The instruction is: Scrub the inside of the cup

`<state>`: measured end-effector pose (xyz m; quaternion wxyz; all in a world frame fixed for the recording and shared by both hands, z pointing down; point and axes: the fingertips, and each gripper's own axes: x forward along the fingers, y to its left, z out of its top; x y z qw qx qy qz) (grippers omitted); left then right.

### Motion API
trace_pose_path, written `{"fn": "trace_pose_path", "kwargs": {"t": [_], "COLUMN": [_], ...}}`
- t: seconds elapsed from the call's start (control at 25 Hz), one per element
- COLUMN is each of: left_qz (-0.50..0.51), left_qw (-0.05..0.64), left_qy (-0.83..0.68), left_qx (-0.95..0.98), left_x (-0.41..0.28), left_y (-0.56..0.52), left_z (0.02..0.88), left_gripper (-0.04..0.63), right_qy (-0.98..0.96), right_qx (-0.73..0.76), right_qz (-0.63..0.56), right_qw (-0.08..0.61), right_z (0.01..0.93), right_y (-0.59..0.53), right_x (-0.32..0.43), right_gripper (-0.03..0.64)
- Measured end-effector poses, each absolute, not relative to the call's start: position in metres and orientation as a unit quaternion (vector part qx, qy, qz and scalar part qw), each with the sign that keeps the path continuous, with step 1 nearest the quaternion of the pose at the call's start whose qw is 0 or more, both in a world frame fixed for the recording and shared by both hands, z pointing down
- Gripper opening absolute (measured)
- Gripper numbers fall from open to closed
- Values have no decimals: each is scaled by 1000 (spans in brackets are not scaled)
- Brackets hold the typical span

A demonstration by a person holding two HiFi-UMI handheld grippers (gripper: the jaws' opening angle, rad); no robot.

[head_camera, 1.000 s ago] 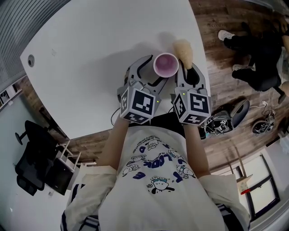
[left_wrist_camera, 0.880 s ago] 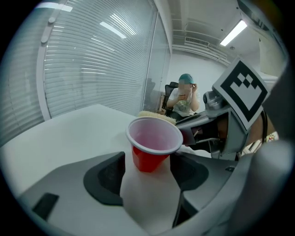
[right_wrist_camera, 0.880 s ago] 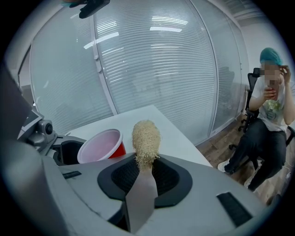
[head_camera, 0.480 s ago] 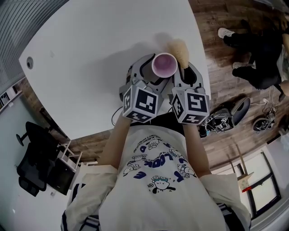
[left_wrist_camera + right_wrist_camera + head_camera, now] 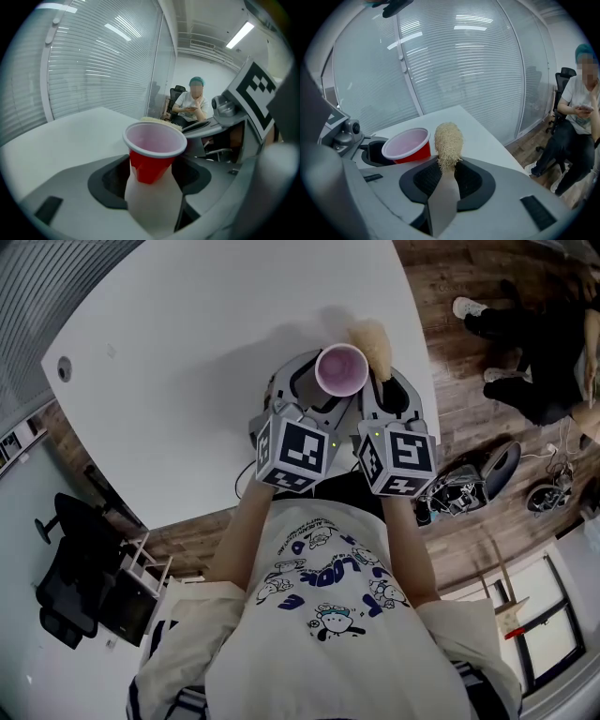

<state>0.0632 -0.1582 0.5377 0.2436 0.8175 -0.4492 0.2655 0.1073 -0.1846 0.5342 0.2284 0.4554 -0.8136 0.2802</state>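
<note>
The red cup (image 5: 341,369), pale pink inside, was held upright with its mouth up, above the white worktop (image 5: 206,352) close to the worktop's edge. It was seated between the jaws of the left hand-held gripper (image 5: 152,176). These jaws stood wide and had just been closing, and in the left gripper view the dark pads were seen against the cup's red wall on both sides.

Just right of the cup, the right hand-held gripper (image 5: 449,180) was clamped with narrow jaws on the handle of a brush (image 5: 448,139). The handle itself was hidden between the pads. The brush's pale, fibrous head was raised beside the cup's rim, outside the cup. Whether head and rim touched could not be told. The inside of the cup was seen bare in both gripper views.

Nearer the person than the cup, the two marker cubes (image 5: 292,454) (image 5: 398,457) were held side by side. Beyond the cup, a seated person (image 5: 193,105) was seen on an office chair, well apart from it.
</note>
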Motion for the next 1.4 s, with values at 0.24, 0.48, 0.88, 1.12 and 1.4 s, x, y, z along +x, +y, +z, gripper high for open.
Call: {"fn": "trace_pose_path", "kwargs": {"t": [0.24, 0.48, 0.88, 1.12, 1.4], "left_qz": [253, 248, 256, 258, 258], "left_qw": [234, 230, 214, 202, 187], "left_qy": [-453, -466, -481, -487, -494], "left_qx": [822, 818, 811, 810, 809], "left_x": [62, 52, 24, 12, 8], "left_y": [-159, -151, -135, -126, -130], "left_z": [529, 516, 499, 486, 475], "left_gripper": [305, 304, 304, 304, 304], "right_qy": [-817, -819, -845, -870, -891], "right_qx": [454, 462, 446, 415, 378], "right_qz": [275, 267, 225, 195, 180], "right_qw": [224, 211, 191, 182, 179], "right_z": [529, 510, 460, 432, 414], "right_y": [-180, -175, -160, -148, -139], "right_x": [108, 108, 97, 82, 73], "right_gripper": [81, 81, 80, 78, 77]}}
